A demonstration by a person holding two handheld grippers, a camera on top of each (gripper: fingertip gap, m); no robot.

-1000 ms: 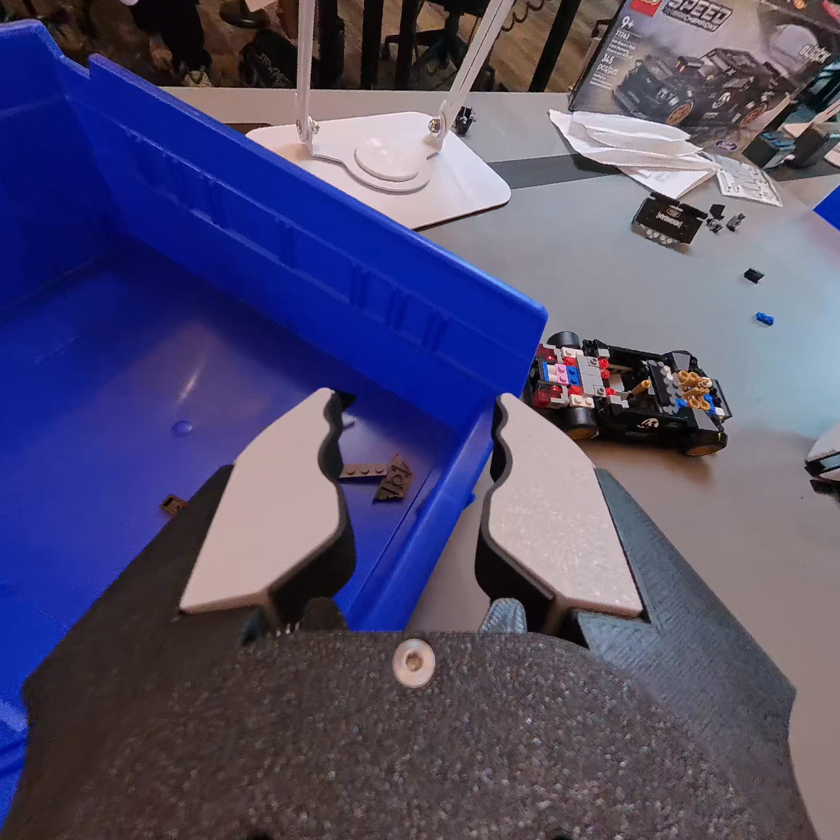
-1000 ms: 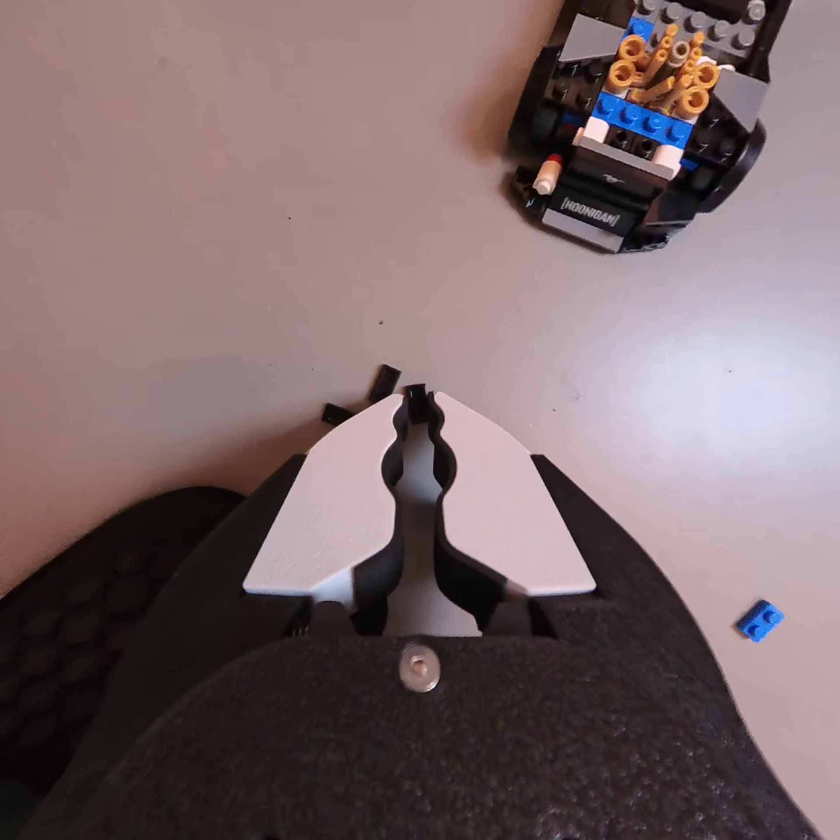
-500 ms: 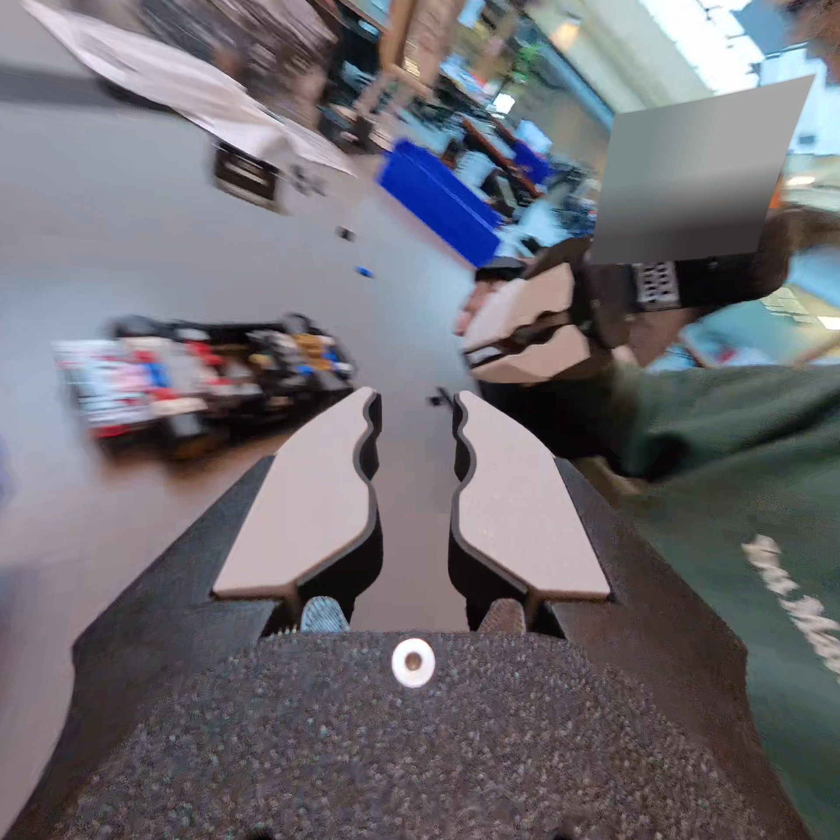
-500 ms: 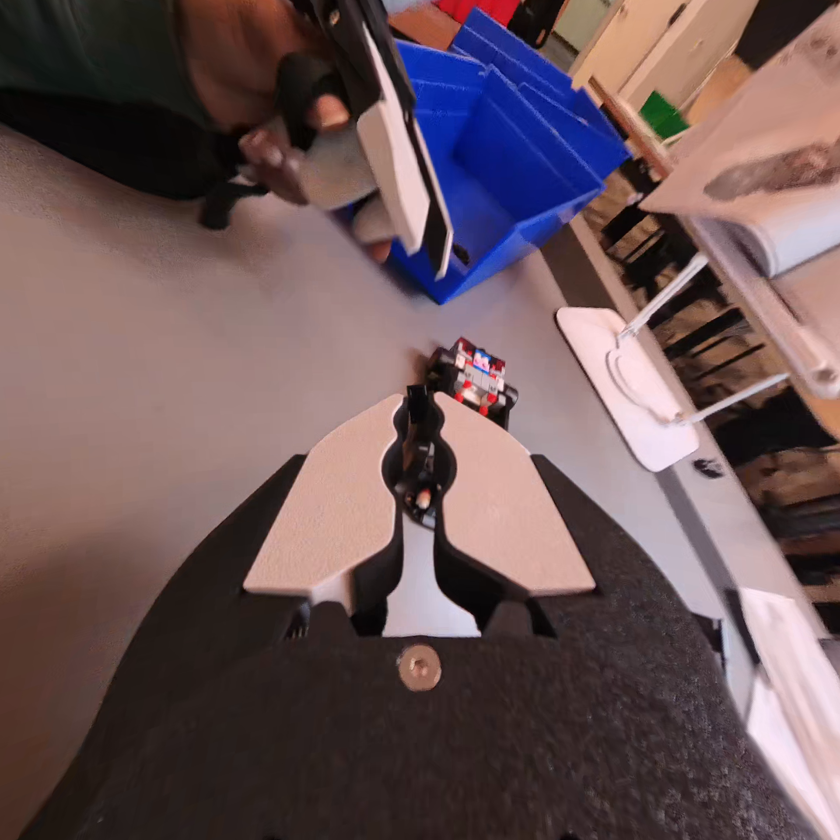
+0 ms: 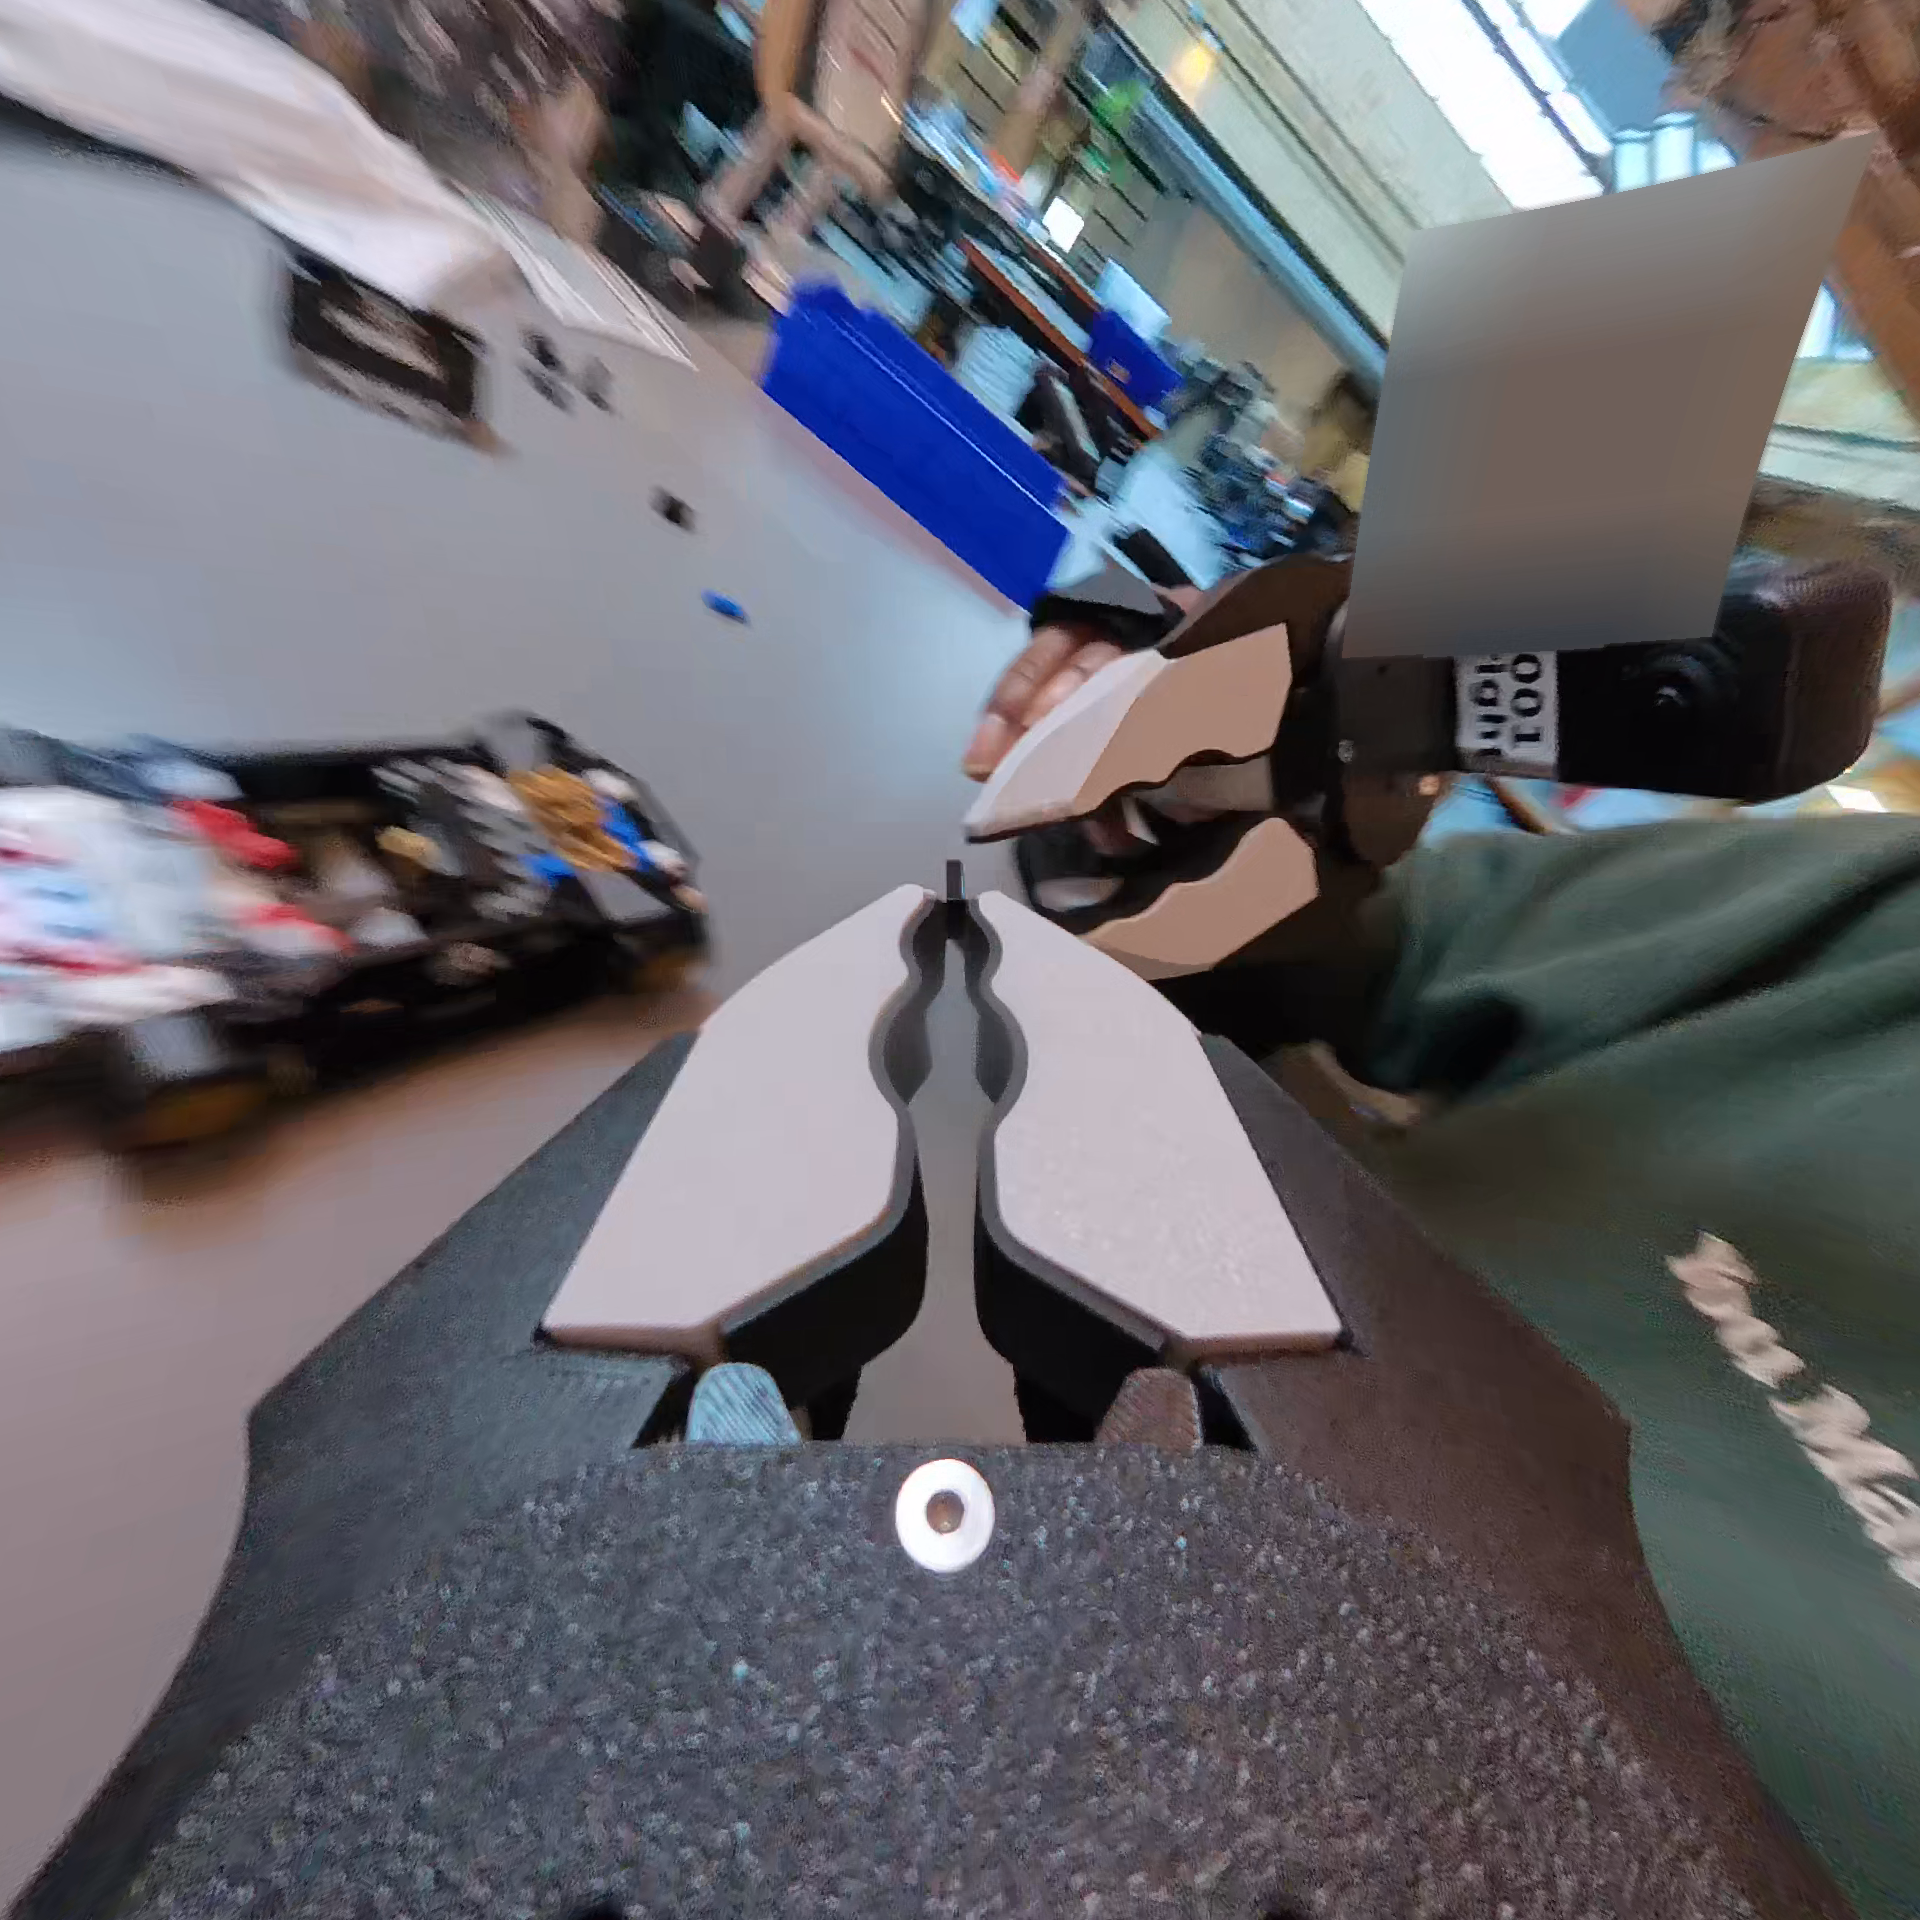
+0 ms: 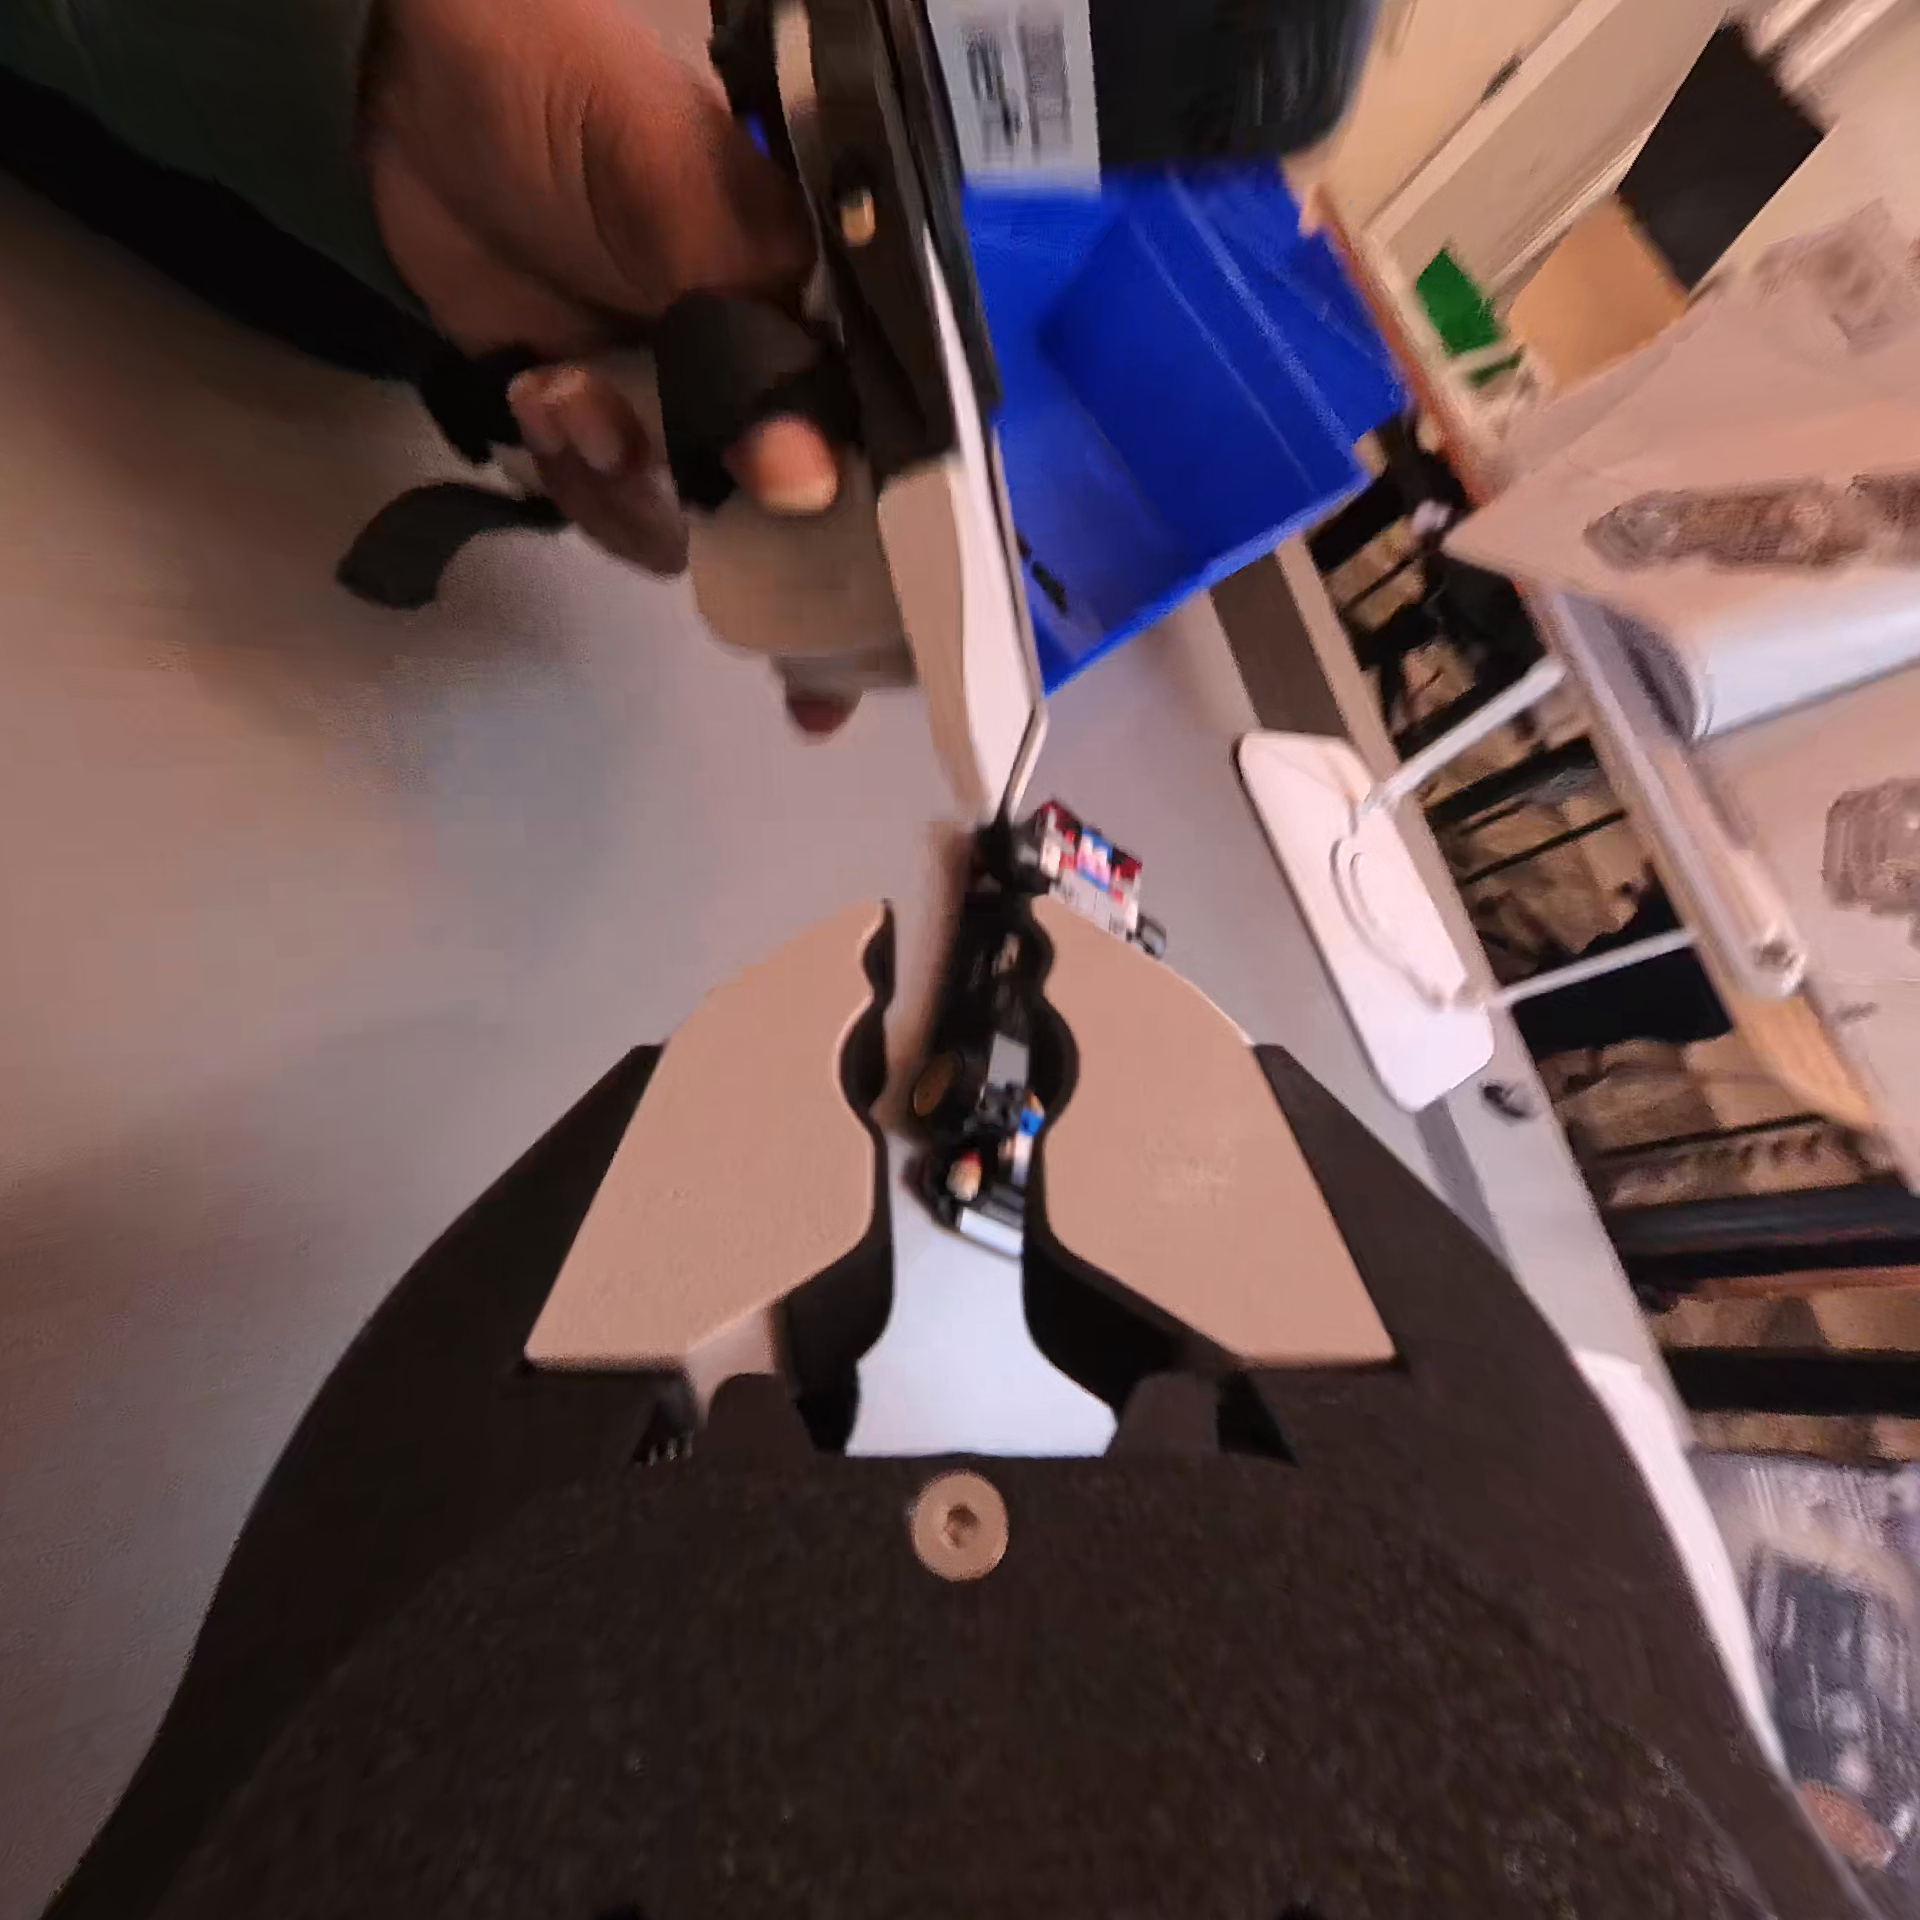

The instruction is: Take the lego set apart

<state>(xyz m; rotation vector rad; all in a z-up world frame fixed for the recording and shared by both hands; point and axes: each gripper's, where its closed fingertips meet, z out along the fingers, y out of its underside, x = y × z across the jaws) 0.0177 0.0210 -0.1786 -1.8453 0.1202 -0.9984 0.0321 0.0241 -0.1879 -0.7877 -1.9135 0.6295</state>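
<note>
My left gripper (image 5: 951, 906) is shut on a small black lego piece (image 5: 953, 879) that sticks up from its fingertips, held in the air above the grey table. The right wrist view shows the same gripper (image 6: 1000, 774) coming down from above, with the dark piece (image 6: 1000, 833) at its tip. My right gripper (image 6: 961, 920) is open and holds nothing; in the left wrist view it (image 5: 1049, 883) hovers just right of the piece with its fingers apart. The partly stripped lego car (image 5: 416, 862) sits on the table at the left, blurred. It also shows through the right gripper's gap (image 6: 1091, 878).
A blue bin (image 6: 1195, 395) stands behind the left gripper, and a white lamp base (image 6: 1361, 914) lies at the right. Another blue bin (image 5: 904, 436), a loose blue piece (image 5: 724, 606) and black parts (image 5: 379, 348) lie farther off. A green sleeve (image 5: 1662, 1039) fills the right. The tips of both grippers are at nearly the same place.
The left gripper swung away from the blue bin to the right gripper and shut on the small black piece. The right gripper, which had held that piece, lifted off the table and opened.
</note>
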